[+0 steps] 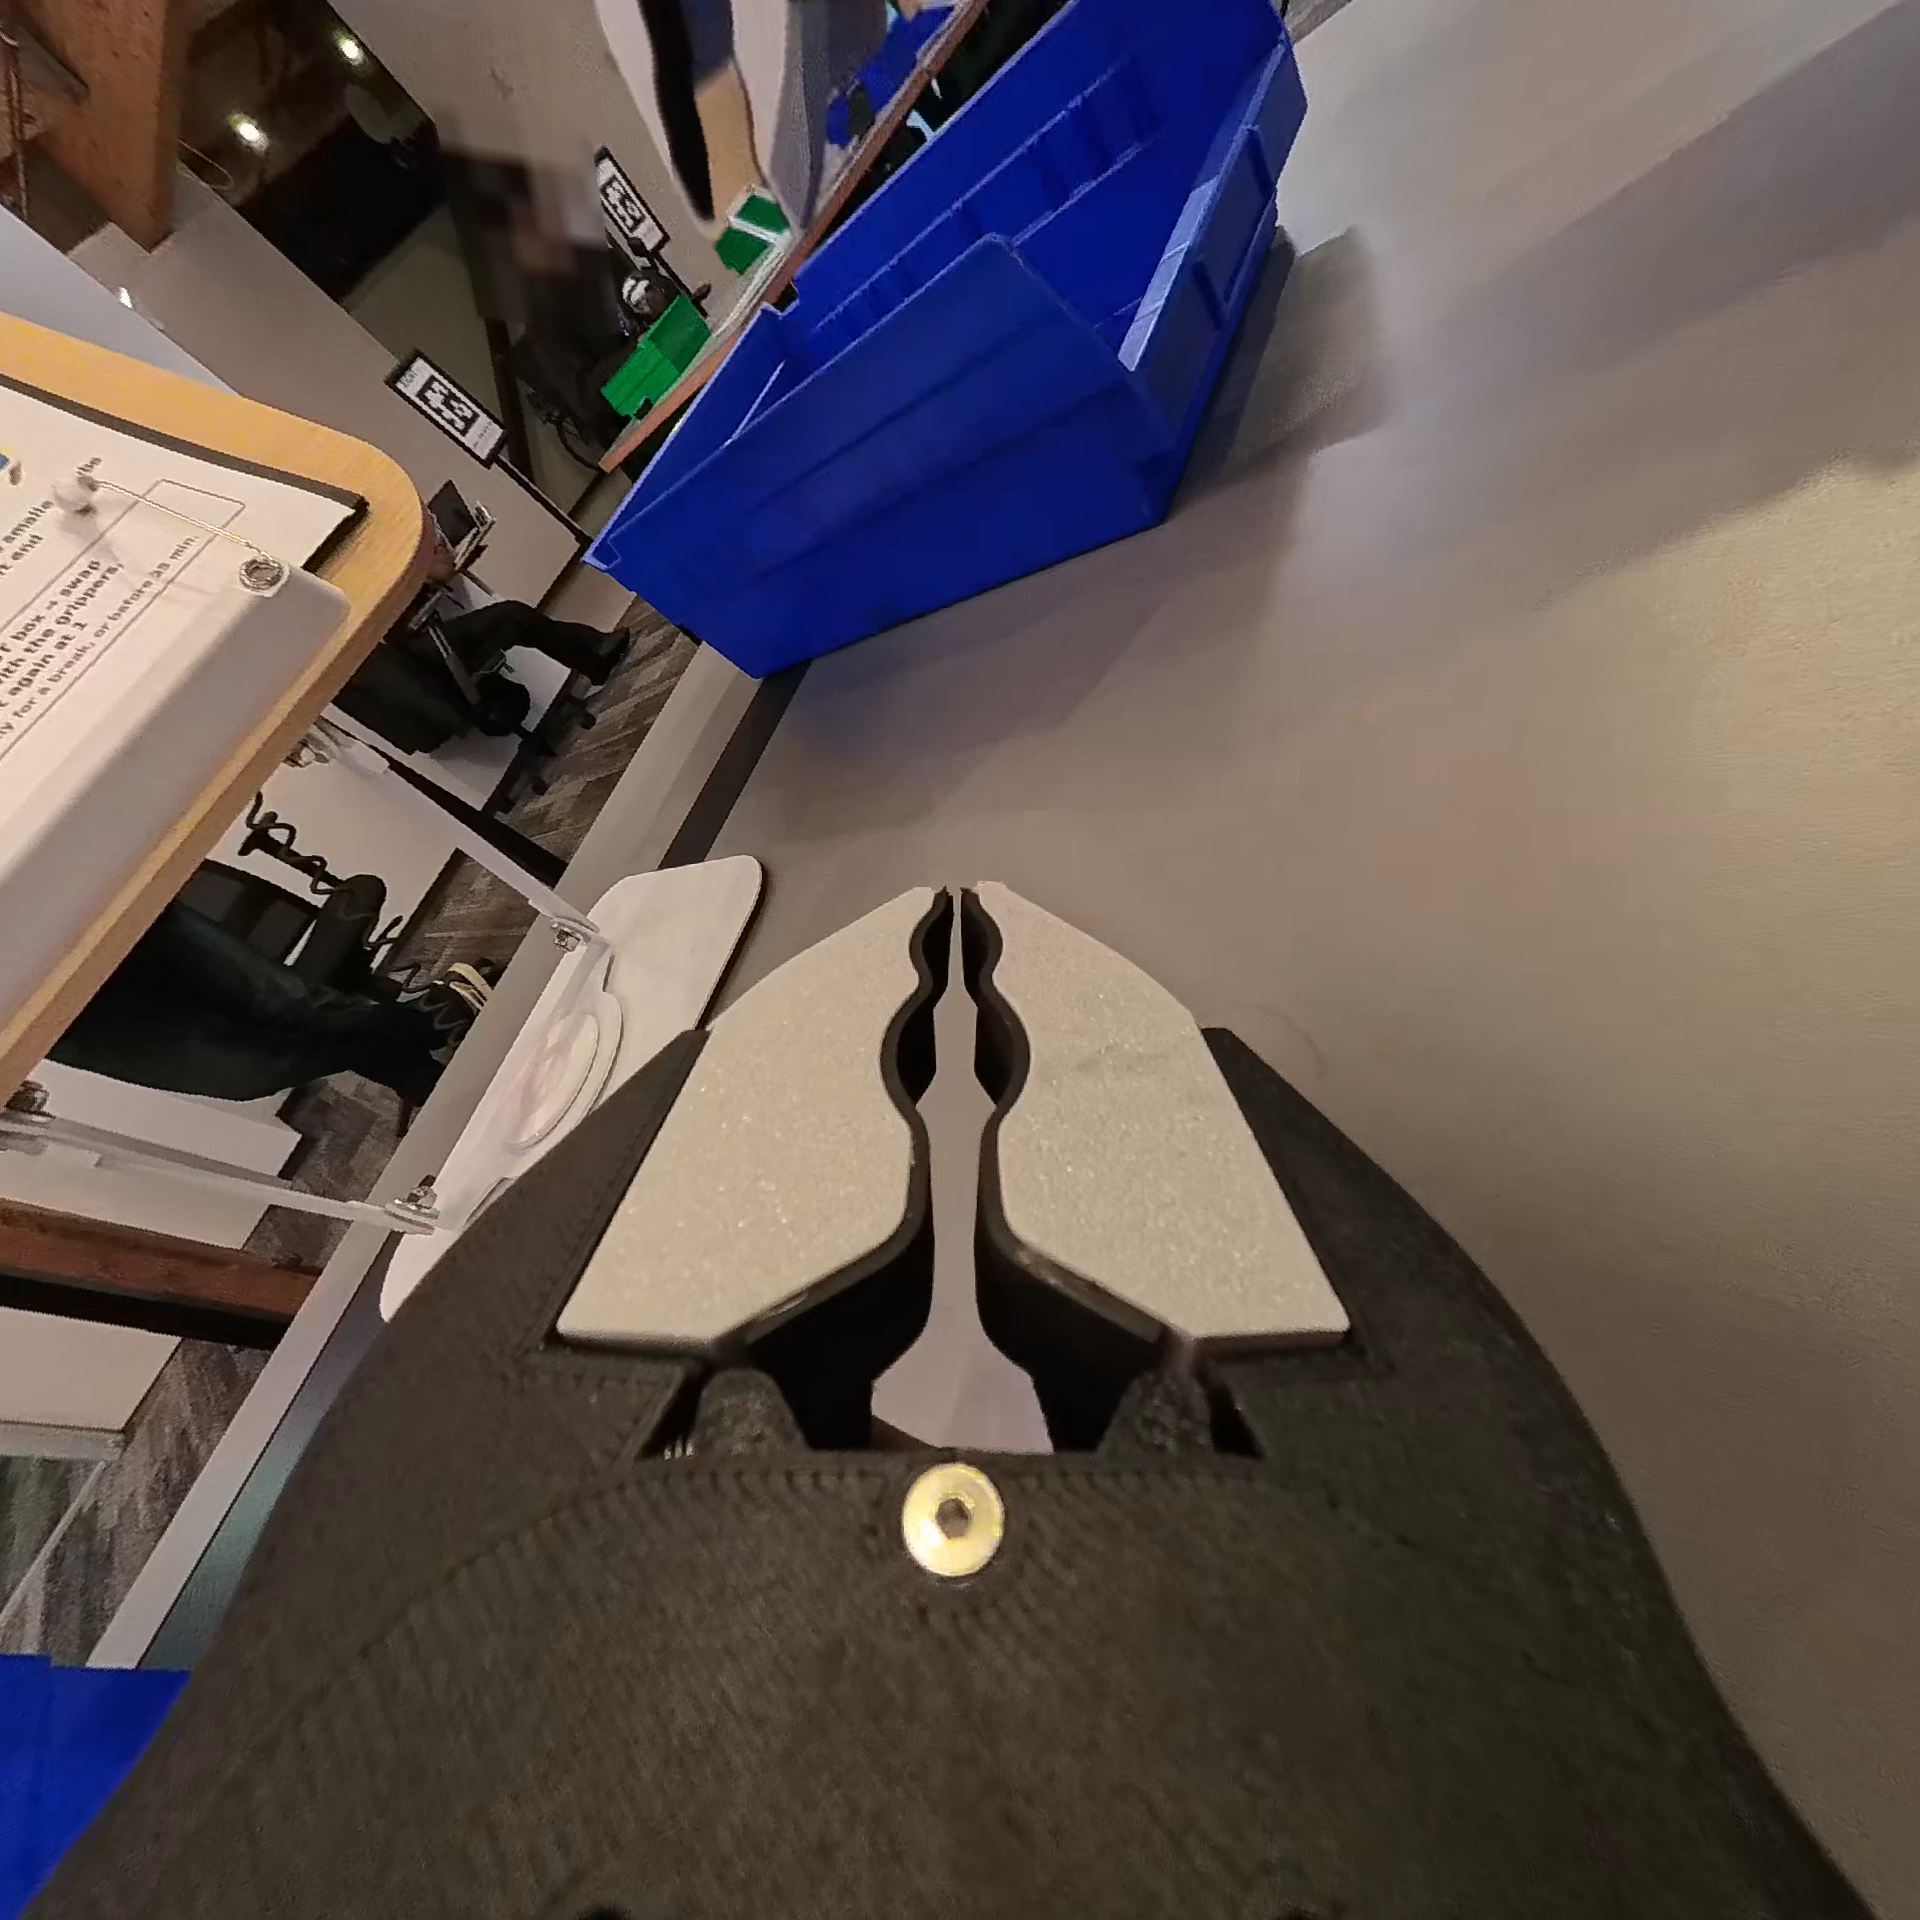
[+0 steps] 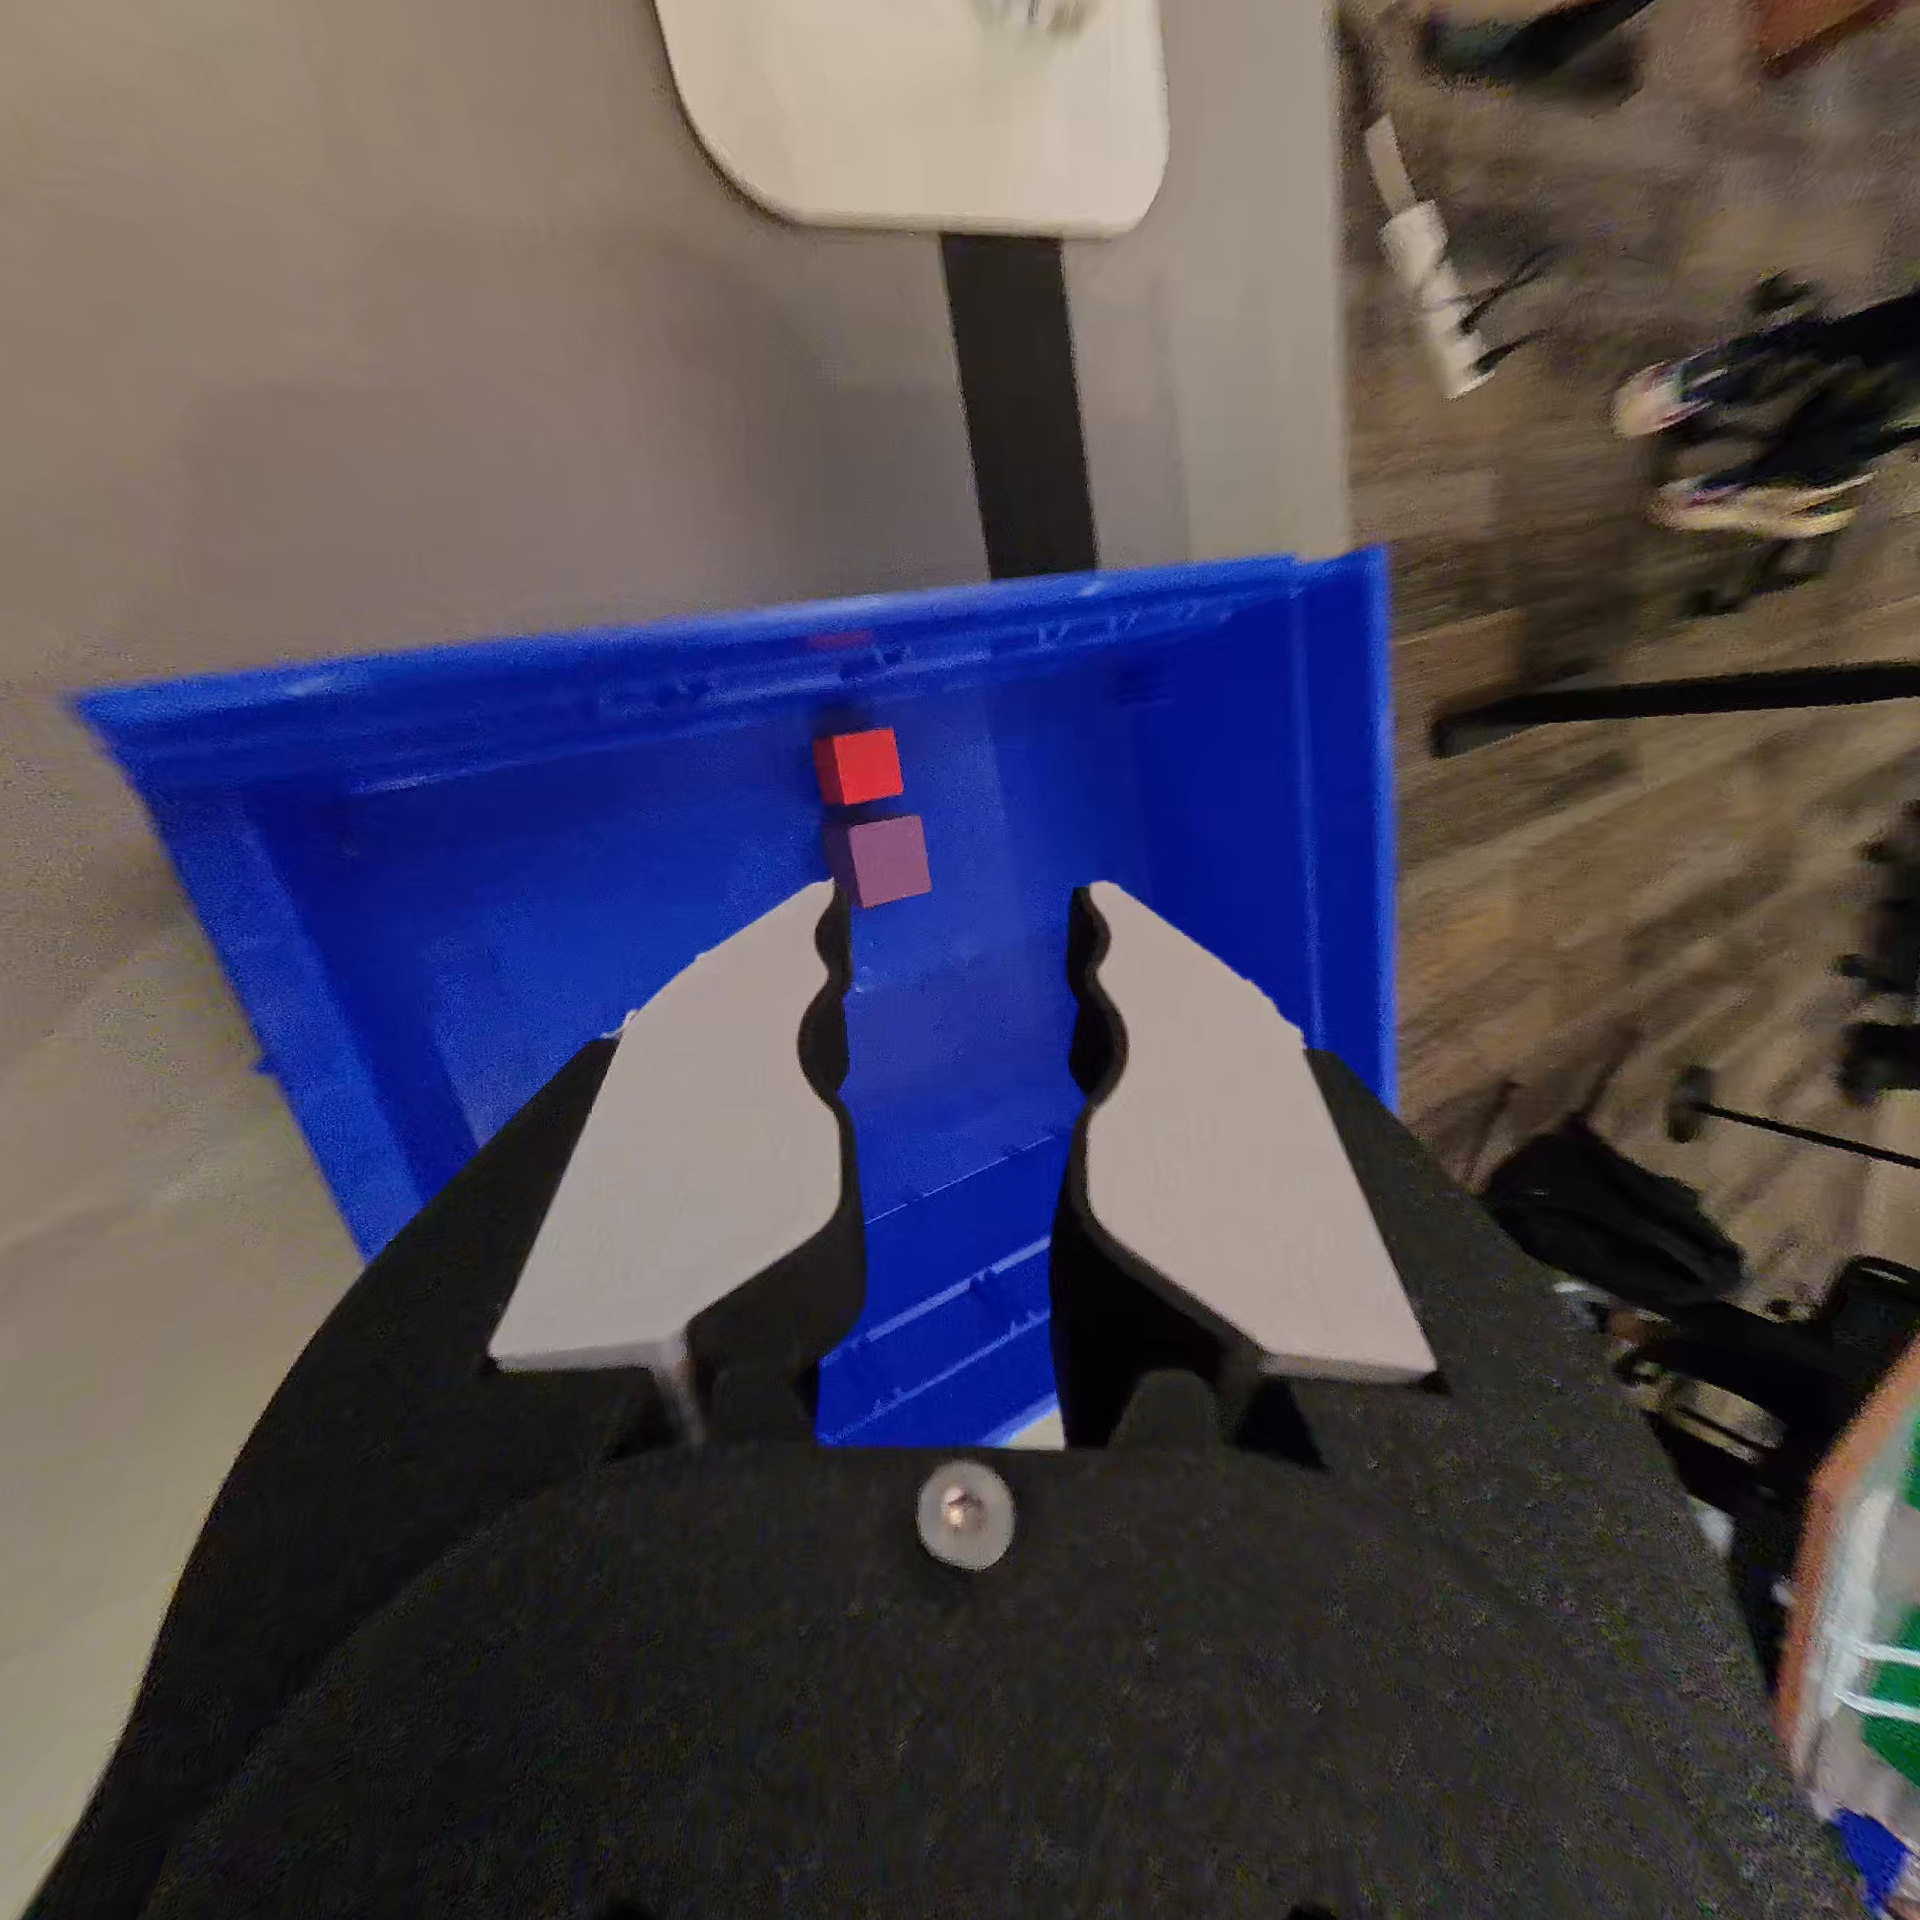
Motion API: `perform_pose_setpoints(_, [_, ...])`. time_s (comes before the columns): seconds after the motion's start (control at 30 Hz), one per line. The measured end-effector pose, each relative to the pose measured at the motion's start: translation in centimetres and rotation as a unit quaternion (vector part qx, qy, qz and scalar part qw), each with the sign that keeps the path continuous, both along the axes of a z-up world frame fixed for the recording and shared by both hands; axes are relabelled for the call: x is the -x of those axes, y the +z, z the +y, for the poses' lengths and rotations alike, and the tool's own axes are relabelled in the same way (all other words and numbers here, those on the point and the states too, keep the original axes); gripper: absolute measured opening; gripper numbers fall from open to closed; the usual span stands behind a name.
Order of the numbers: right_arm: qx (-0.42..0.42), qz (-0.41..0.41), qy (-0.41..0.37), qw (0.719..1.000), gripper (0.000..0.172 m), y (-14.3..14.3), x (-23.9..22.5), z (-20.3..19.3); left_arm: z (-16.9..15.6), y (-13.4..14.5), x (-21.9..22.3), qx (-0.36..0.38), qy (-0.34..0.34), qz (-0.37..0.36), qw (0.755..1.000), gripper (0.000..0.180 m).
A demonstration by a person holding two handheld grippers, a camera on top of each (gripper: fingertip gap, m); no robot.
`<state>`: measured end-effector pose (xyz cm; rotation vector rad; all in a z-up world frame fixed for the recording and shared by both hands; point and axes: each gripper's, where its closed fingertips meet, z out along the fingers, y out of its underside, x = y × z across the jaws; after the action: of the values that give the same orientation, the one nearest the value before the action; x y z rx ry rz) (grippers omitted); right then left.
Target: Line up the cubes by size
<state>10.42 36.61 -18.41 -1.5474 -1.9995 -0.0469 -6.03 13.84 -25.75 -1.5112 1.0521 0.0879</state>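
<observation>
**Two little cubes sitting in the blue bin**

So the task pieces here are small solid cubes with matte faces and crisp edges: one bright red cube [image 2: 858,766] and one dull purple cube [image 2: 883,860]. That's two cubes total, one of each colour. The purple one looks maybe a touch bigger, but the right wrist view is smeared so I wouldn't swear to it. Both rest on the floor of the big blue plastic bin [image 2: 520,935] near its far wall, red farther out, purple just beside it and nearer.

The right gripper [image 2: 961,899] has its fingers spread wide with nothing between them; the purple cube lies just past its left fingertip.

The left gripper [image 1: 956,894] is pressed together on nothing, over the bare grey worktop [image 1: 1455,831].
</observation>
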Motion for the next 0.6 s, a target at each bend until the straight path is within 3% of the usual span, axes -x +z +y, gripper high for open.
perform_pose_setpoints(0.13, [-0.044,0.123,0.028,0.991,0.035,4.7,1.5,-7.2,0.1,0.1,0.1,0.001,0.001,-0.006,1.000,0.002])
perform_pose_setpoints(0.23, [-0.022,0.218,0.044,0.975,0.031,5.8,3.8,-13.1,0.1,0.2,0.1,-0.001,0.003,-0.006,1.000,0.002])
perform_pose_setpoints(0.4, [0.060,0.316,0.040,0.946,0.029,3.0,8.2,-20.0,0.1,0.4,0.3,-0.003,0.006,-0.010,1.000,0.002])
perform_pose_setpoints(0.6, [0.195,0.452,-0.032,0.870,0.026,-2.0,13.7,-21.9,0.2,0.8,0.6,-0.005,0.009,-0.023,1.000,0.003])
